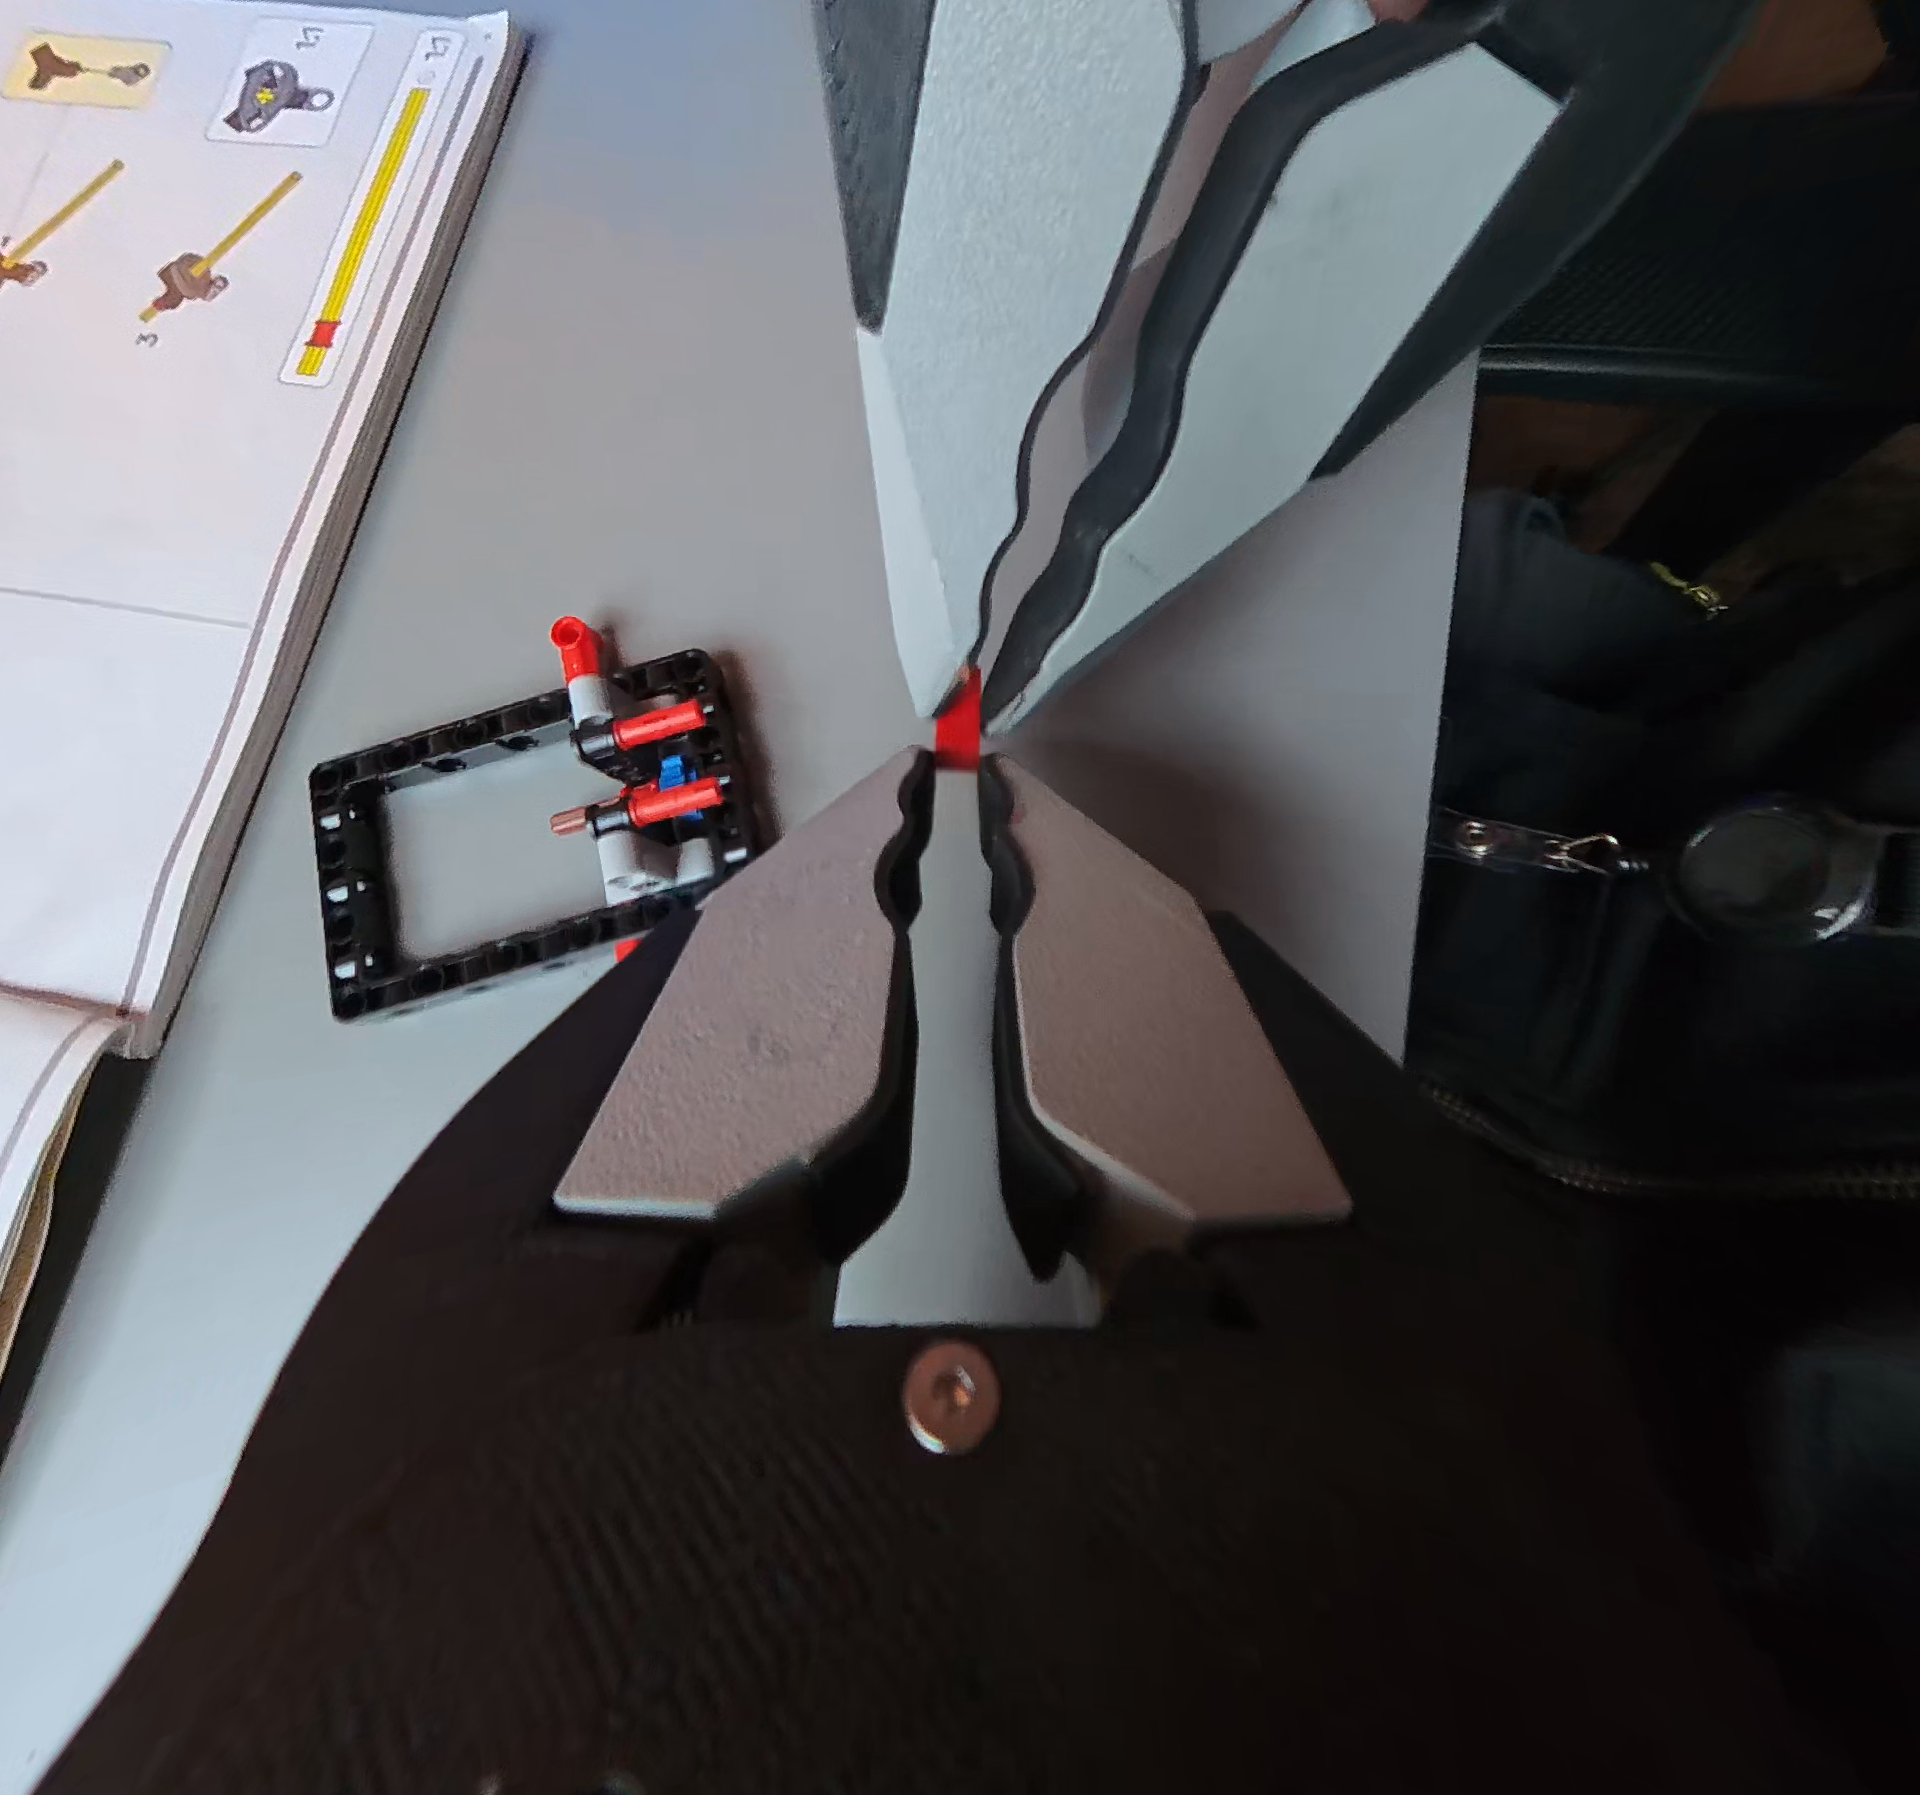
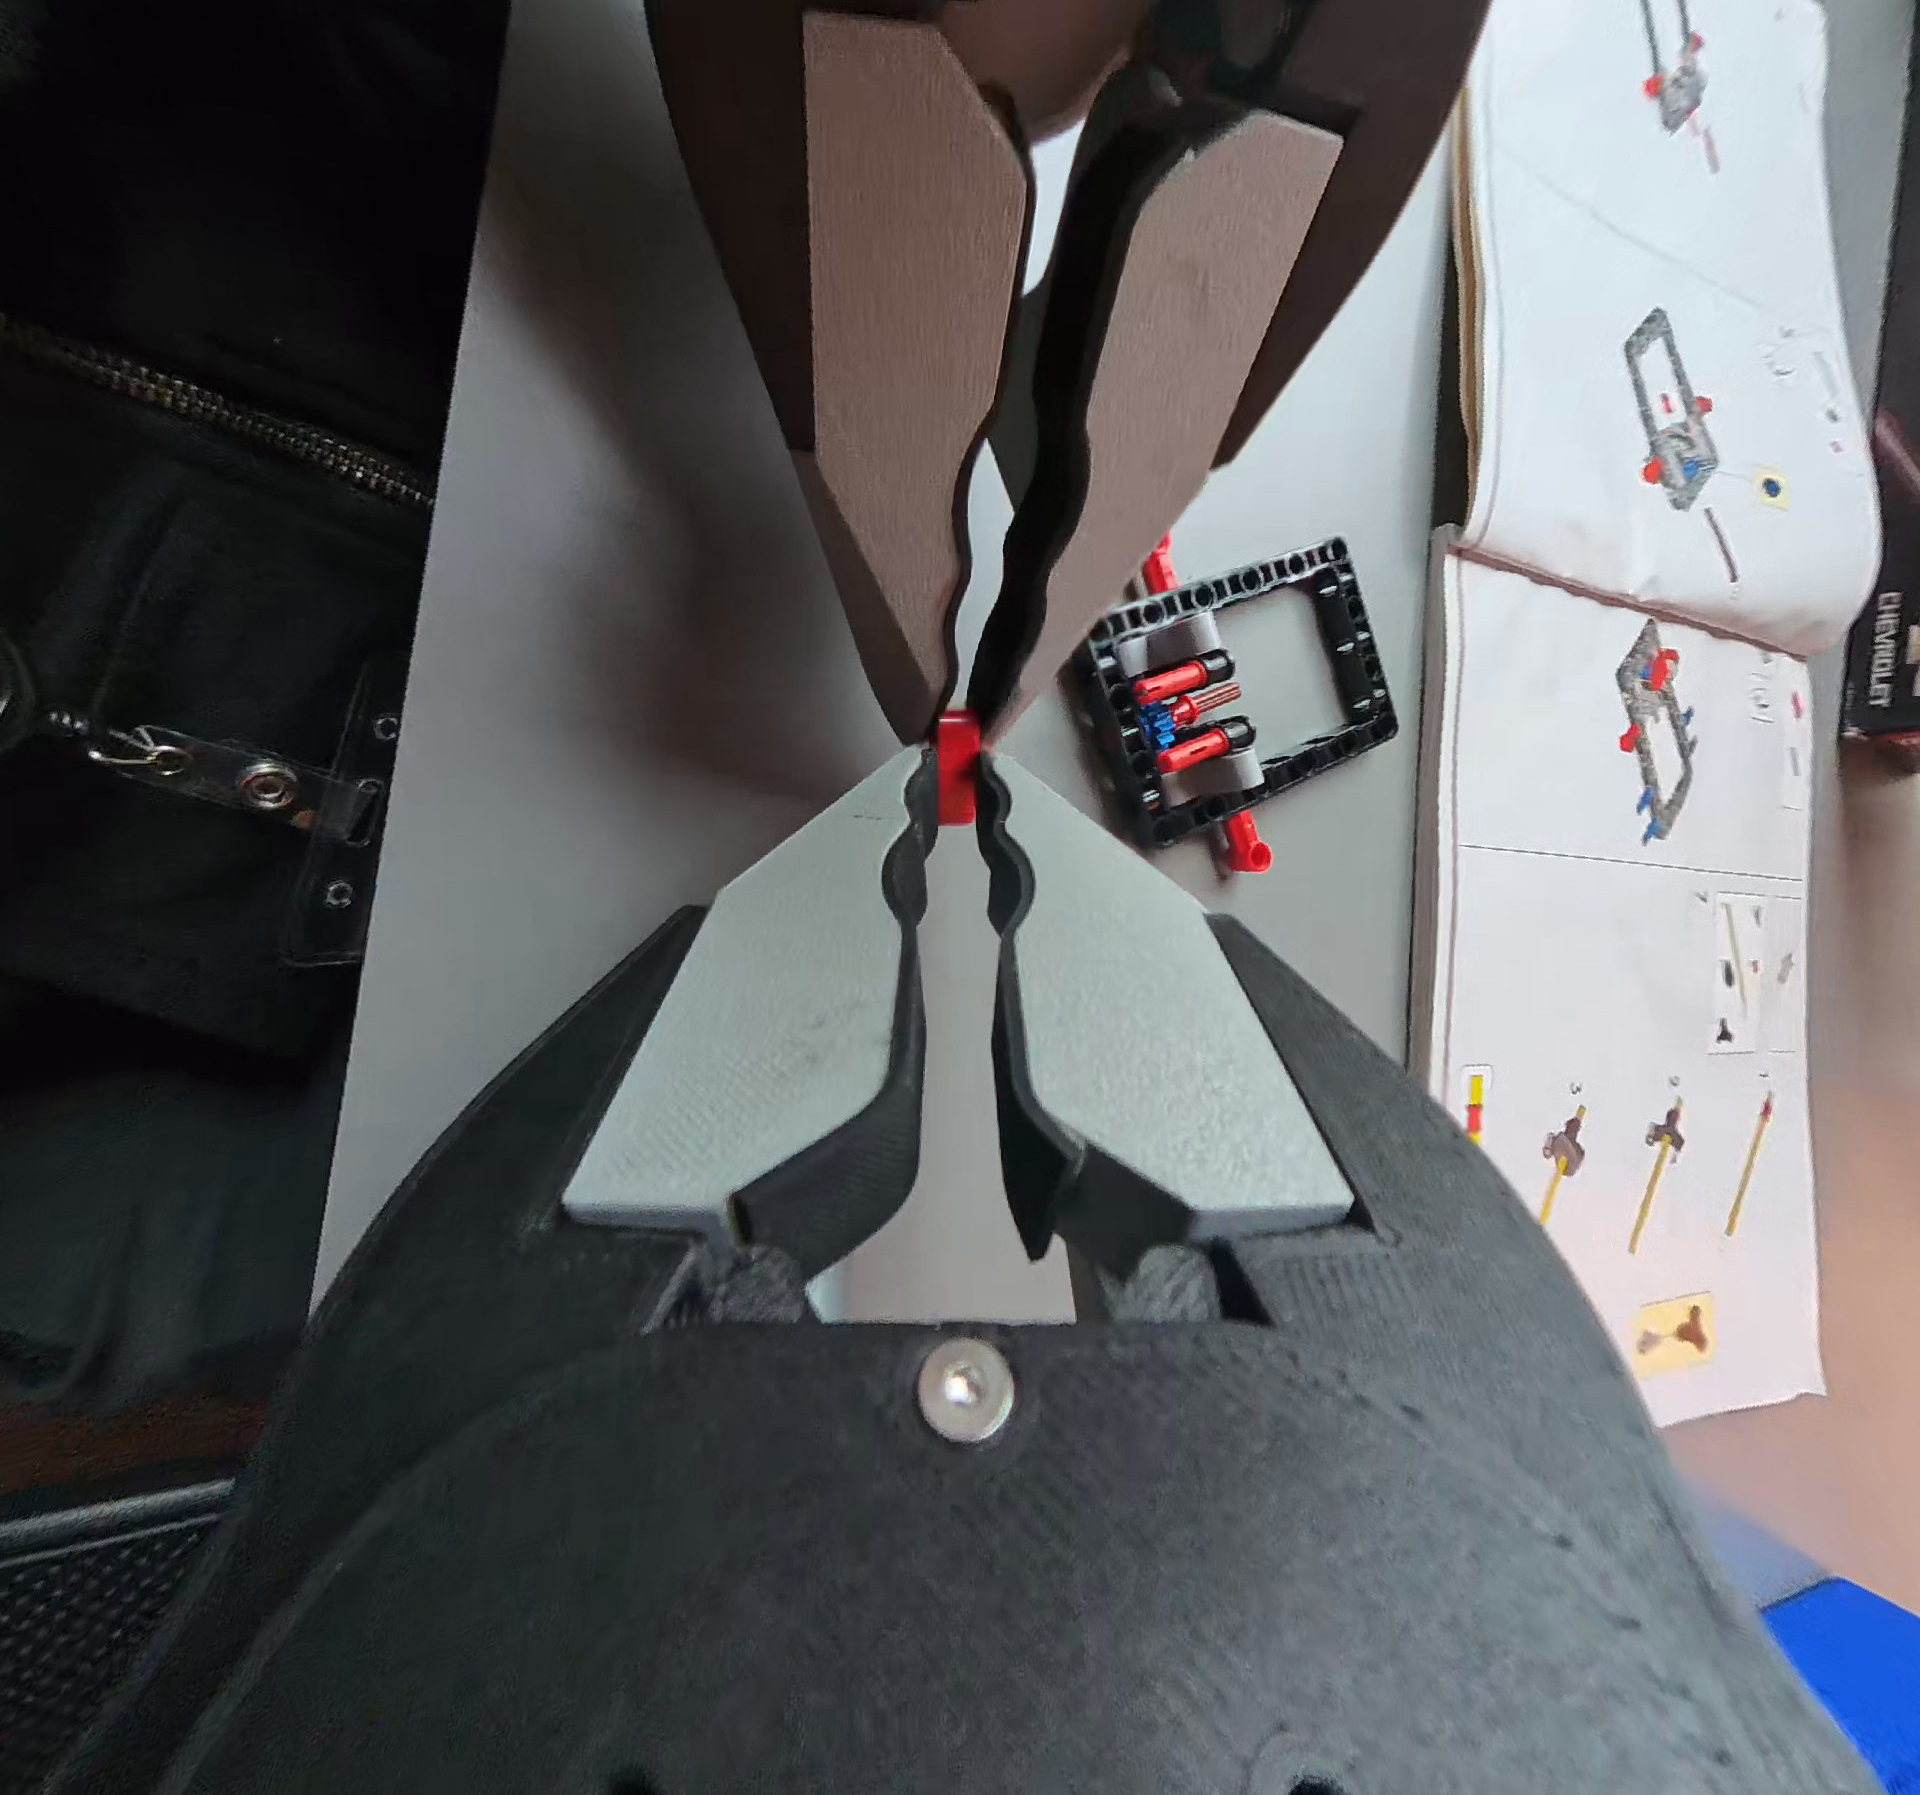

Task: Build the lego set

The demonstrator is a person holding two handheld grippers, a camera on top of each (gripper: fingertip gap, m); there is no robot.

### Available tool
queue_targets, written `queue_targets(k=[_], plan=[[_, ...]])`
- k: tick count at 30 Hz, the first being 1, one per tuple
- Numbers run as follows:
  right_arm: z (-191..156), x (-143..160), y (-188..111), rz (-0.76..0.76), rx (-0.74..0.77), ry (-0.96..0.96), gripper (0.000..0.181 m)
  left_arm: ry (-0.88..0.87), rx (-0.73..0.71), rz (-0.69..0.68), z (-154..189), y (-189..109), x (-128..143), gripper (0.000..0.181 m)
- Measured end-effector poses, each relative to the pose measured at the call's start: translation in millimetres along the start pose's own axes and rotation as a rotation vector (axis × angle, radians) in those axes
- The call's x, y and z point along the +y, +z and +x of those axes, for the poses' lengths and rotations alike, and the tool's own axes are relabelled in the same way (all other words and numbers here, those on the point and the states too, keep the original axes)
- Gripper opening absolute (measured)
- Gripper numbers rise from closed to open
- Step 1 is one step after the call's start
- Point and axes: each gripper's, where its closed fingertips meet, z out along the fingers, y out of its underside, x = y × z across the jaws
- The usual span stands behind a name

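- left gripper (image 1: 956, 758) up close, tips pinched onto a small red lego piece (image 1: 958, 729)
- right gripper (image 2: 956, 758) comes in from the opposite side, nipping the same piece, tip to tip above the grey table (image 1: 665, 457)
- black lego frame (image 1: 540, 831) with red pins lies just beside them, next to the open instruction booklet (image 1: 187, 457)

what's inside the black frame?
Inside the black frame: grey crosspieces, two red pins, a blue gear; the rest is open table. In the left wrist view the left gripper hides one corner.
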Motion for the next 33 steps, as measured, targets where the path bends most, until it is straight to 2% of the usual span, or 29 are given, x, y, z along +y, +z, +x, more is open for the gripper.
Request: queue_targets(k=[3,6,10,13,16,18,25,26,27,33], plan=[[4,4,-2,-0.004,0.014,-0.029,0.004,-0.001,-0.071,-0.013,-13,-15,8,0.014],[11,6,-3,0.012,0.002,-0.06,0.004,0.019,-0.165,-0.047,-41,-27,21,0.018],[21,4,1,0.02,-0.06,-0.07,0.004,-0.06,-0.123,-0.062,-61,-25,26,0.039],[25,-1,3,0.016,-0.102,-0.076,0.004,-0.068,-0.074,-0.024,-62,-21,18,0.035],[30,-3,6,-0.002,-0.106,-0.102,0.003,-0.066,-0.018,-0.01,-59,-15,14,0.02],[31,-3,7,-0.013,-0.125,-0.102,0.003,-0.082,0.013,-0.041,-58,-9,19,0.024],[33,2,11,-0.048,-0.126,-0.158,0.003,-0.074,0.027,0.011,-57,-4,16,0.02],[34,4,11,-0.063,-0.116,-0.18,0.003,-0.07,0.025,0.018,-57,-4,15,0.018],[35,6,12,-0.079,-0.107,-0.194,0.004,-0.066,0.029,0.024,-57,-6,15,0.004],[34,9,16,-0.105,-0.107,-0.195,0.004,-0.121,0.067,0.076,-57,-6,15,0.005]])
